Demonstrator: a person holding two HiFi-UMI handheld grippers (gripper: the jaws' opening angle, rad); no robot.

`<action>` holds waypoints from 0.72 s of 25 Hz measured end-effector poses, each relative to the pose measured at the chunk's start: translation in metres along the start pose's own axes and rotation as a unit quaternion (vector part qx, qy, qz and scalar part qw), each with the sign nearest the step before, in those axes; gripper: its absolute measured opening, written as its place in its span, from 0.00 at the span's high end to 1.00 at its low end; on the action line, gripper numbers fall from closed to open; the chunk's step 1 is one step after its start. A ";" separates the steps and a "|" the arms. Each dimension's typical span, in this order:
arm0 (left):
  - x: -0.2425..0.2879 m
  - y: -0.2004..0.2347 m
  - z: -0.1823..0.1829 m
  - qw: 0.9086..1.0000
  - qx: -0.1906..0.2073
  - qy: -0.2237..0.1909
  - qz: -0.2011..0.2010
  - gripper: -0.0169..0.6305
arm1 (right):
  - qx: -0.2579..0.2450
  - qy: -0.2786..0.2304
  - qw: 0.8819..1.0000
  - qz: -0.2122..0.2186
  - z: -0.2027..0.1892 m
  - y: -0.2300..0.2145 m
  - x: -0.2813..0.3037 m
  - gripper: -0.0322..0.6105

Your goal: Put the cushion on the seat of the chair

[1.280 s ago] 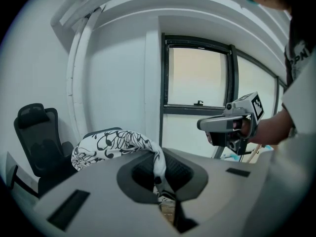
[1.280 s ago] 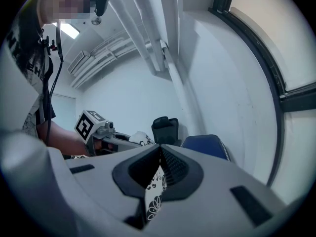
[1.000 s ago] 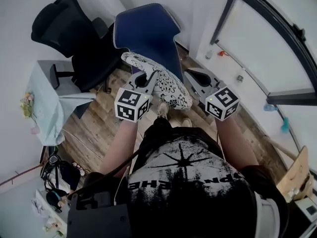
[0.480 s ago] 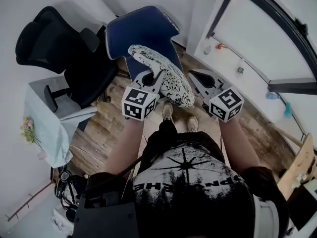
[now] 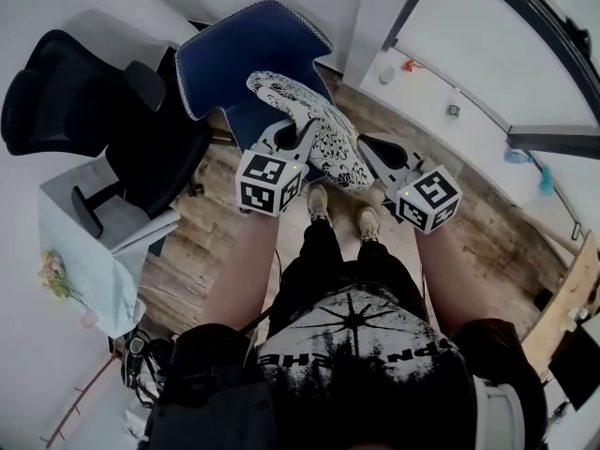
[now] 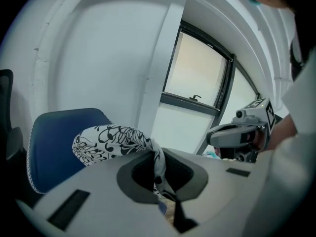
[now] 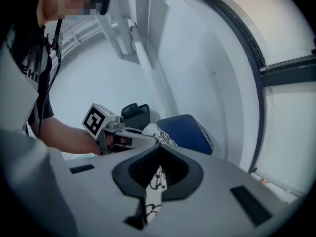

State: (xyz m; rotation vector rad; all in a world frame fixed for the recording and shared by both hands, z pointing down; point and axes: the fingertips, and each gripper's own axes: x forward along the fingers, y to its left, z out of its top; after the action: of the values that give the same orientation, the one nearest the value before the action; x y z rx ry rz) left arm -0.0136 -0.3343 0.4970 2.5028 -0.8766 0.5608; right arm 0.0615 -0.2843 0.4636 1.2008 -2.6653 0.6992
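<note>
Cushion, black-and-white patterned, hangs in the air between my two tongs in the head view. Its long axis runs away from me towards the backrest of the blue chair. The left gripper bites its left edge and the right gripper its near right corner. The far end is over the seat, so I judge the coming move to be forward and down, with my left hand the nearer to the chair. The seat is mostly hidden by the cushion, and I see nothing on the part that shows. A black office chair stands just left.

Left gripper view: jaws clenched on a fold of the fabric, blue backrest beyond.

Right gripper view: jaws clamped on a thin hem of the same cushion
</note>
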 end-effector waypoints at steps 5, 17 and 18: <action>0.019 0.015 -0.025 1.000 -0.011 0.014 -0.009 0.94 | 0.009 0.013 1.000 -0.012 -0.019 -0.014 0.011 0.92; 0.019 0.089 -0.131 0.995 -0.071 0.065 0.024 0.94 | 0.025 0.058 0.998 0.026 -0.074 -0.004 0.071 0.92; 0.015 0.095 -0.139 0.994 -0.077 0.067 0.030 0.94 | 0.027 0.062 0.997 0.032 -0.079 -0.001 0.076 0.92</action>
State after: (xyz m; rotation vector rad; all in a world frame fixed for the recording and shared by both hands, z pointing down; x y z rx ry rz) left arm -0.0974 -0.3377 0.6442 2.2786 -0.9089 0.6472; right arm 0.0054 -0.2995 0.5568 1.0524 -2.6074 0.8313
